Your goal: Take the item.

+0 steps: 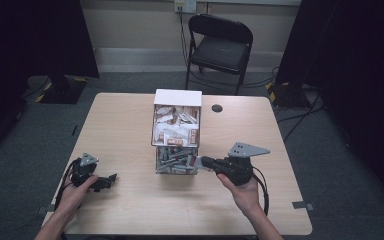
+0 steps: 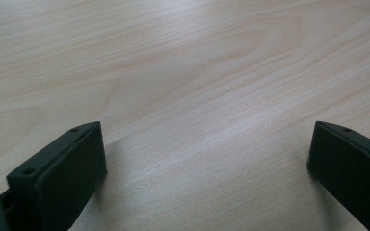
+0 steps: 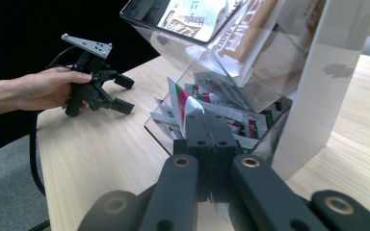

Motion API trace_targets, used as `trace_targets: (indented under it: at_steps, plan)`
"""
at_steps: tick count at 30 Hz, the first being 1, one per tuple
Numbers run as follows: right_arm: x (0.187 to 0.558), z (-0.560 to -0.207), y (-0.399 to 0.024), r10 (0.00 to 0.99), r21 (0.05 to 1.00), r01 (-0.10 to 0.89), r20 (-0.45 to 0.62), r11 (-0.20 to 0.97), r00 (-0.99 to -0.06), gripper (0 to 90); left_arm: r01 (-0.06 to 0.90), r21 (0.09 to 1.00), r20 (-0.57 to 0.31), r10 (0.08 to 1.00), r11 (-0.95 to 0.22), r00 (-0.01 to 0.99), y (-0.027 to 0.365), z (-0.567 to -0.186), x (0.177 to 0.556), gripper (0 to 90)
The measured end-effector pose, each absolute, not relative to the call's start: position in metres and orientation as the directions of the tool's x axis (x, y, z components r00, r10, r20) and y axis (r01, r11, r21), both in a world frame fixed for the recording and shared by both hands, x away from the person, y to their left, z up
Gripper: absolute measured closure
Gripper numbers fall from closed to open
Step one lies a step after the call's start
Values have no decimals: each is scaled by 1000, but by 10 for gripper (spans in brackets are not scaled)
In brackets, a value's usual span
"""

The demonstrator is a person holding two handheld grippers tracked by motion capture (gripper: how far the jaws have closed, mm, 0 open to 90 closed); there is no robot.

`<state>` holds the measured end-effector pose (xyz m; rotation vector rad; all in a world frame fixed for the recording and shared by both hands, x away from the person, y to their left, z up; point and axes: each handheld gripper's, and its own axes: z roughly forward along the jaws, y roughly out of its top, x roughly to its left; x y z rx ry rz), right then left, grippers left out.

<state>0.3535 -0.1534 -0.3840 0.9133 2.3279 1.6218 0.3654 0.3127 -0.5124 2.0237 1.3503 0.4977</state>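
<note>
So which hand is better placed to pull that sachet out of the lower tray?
Right: the right gripper is shut on a sachet at the lower tray. The left gripper rests open, apart.

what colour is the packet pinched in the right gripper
White with red and green print; the packet shows best in the right gripper view.

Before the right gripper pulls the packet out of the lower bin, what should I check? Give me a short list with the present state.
1. Right gripper shut on packet: ok.
2. Single packet held: cannot tell.
3. Packet free of the lower bin's clear front: not ok, it is at the opening.
4. Left gripper away from the bin, open, on the table: ok.
5. Organizer upright: ok.
</note>
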Motion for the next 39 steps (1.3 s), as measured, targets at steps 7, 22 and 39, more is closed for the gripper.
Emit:
trace_targets:
  at_steps: [7, 22, 39]
  plan:
    - [357, -382, -162, 583, 891, 390, 195, 231, -789, 900, 671, 694, -40, 916, -261, 398, 313, -512, 365, 0]
    - [366, -382, -183, 634, 888, 406, 191, 213, -750, 900, 671, 694, -40, 916, -261, 399, 313, -512, 365, 0]
    - [412, -405, -199, 718, 853, 483, 209, 198, -664, 900, 671, 694, -40, 916, -261, 399, 313, -512, 365, 0]
